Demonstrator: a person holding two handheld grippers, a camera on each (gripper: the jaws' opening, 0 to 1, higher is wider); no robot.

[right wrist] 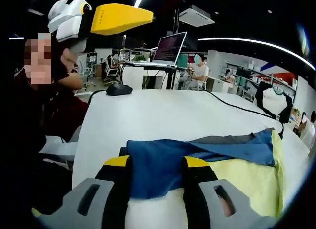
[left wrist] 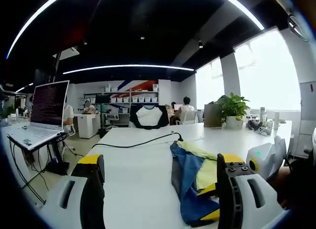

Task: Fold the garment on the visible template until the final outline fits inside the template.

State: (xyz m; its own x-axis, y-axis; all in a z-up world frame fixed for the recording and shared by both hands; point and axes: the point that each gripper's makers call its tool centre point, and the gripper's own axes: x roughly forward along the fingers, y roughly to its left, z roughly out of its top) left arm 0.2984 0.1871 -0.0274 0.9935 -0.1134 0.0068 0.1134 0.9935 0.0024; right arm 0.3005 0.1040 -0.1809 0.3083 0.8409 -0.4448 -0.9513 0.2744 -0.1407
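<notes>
Blue and yellow garment [right wrist: 207, 157] lay crumpled on the white surface [right wrist: 163, 113], right gripper [right wrist: 157, 182] with fingers spread above its near edge, left gripper [left wrist: 160, 189] fingers released, held above the surface beside the garment

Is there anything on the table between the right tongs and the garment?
Nothing visible. In the right gripper view the right tongs sit right at the blue edge of the garment, on the white table; the black mouse lies far off.
</notes>
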